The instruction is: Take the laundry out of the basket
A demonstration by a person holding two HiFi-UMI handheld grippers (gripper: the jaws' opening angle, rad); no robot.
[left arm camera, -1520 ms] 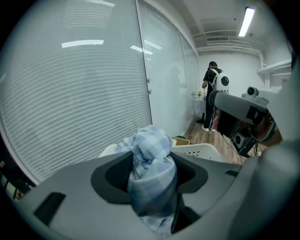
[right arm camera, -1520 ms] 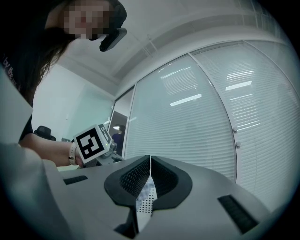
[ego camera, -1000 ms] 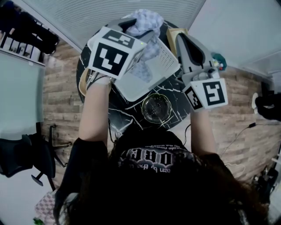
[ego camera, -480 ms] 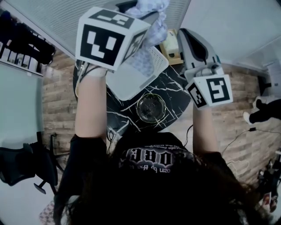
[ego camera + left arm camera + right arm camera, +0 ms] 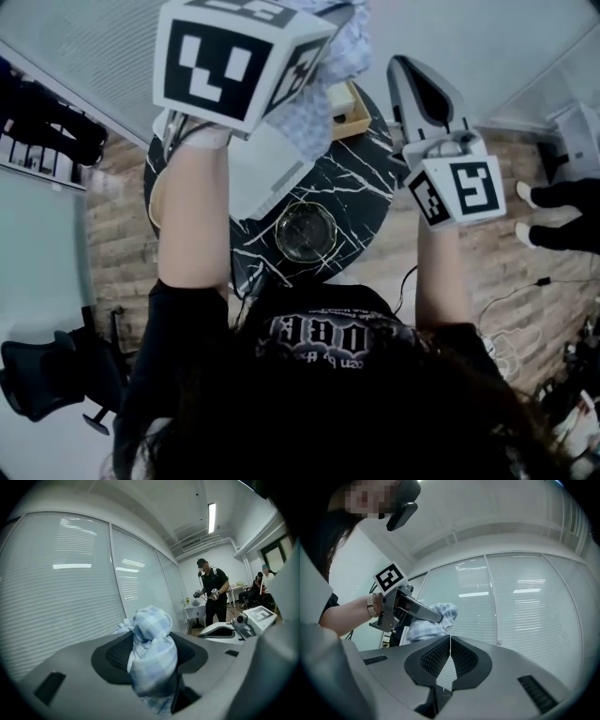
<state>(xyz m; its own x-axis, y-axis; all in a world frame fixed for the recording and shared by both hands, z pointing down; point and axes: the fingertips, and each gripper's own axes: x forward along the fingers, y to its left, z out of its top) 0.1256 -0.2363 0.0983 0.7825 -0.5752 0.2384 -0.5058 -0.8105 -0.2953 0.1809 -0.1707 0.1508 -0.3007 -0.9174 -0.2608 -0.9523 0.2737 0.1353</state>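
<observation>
A blue-and-white checked cloth [image 5: 336, 66] hangs high above the white laundry basket [image 5: 258, 178], which stands on the round black marble table [image 5: 366, 192]. My left gripper [image 5: 336, 13] is shut on the cloth; its big marker cube hides most of the jaws. In the left gripper view the bunched cloth [image 5: 152, 653] fills the gap between the dark pads. My right gripper [image 5: 403, 67] is raised to the right of the basket, its jaws shut with nothing between them [image 5: 450, 638]. From the right gripper view I see the left gripper [image 5: 410, 607] holding the cloth [image 5: 433, 623].
A glass bowl [image 5: 305, 232] sits on the table's near side, and a small wooden box [image 5: 349, 108] lies at its far edge. White blinds cover the wall behind. A standing person [image 5: 213, 592] and a small white table are farther back in the room.
My left gripper has risen with the cloth, lifting it up out of the basket. The right gripper has drifted slightly up and to the right.
</observation>
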